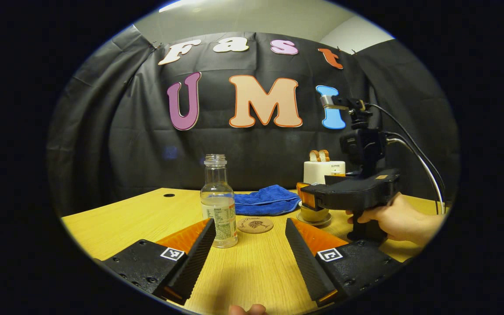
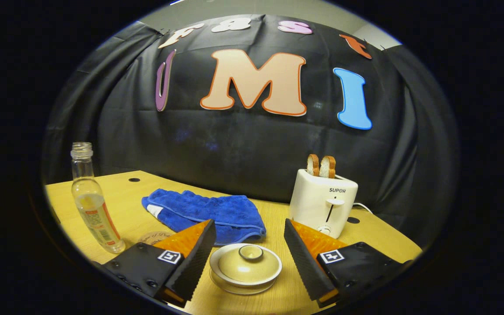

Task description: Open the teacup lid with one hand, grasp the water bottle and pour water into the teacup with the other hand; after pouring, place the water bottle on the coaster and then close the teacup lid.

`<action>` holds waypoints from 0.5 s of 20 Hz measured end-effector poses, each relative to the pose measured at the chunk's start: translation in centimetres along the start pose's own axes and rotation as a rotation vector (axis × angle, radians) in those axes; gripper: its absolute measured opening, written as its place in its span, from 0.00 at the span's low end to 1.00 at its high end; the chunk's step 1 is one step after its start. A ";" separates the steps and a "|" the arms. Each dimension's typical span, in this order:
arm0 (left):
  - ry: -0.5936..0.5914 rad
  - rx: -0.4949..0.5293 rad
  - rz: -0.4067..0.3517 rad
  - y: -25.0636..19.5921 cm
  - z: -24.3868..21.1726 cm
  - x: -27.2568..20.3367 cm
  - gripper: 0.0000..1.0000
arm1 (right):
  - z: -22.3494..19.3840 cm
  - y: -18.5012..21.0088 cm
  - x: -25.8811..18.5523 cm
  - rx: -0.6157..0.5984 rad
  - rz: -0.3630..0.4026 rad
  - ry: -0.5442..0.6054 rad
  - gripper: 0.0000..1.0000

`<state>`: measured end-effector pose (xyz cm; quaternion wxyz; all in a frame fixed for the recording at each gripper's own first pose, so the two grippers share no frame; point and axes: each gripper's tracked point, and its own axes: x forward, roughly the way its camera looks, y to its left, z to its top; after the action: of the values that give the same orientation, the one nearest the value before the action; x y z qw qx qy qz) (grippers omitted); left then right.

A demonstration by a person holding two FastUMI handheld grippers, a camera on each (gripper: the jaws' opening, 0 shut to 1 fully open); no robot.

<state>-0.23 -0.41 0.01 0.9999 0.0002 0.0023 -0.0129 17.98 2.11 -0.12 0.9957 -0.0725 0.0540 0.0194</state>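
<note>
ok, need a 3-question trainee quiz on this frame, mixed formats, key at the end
1. True or false: the lid is already off the teacup.
2. Multiple choice: what lies between the water bottle and the teacup in the left gripper view? A) toaster B) coaster C) blue towel
3. Short answer: which gripper has the teacup between its open jaws?

Key
1. False. The lid sits on the teacup.
2. B. The coaster lies on the table just beside the bottle; the blue towel and toaster are farther back.
3. The right gripper. The left gripper is open too, short of the bottle.
</note>
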 end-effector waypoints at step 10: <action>0.002 -0.001 -0.001 0.0 -0.1 0.0 0.94 | -3.3 0.5 2.0 0.027 0.023 0.093 0.65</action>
<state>-0.26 -0.38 -0.07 0.9999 -0.0002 0.0033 -0.0131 19.62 2.20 -3.71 0.9927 -0.0592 0.1015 0.0268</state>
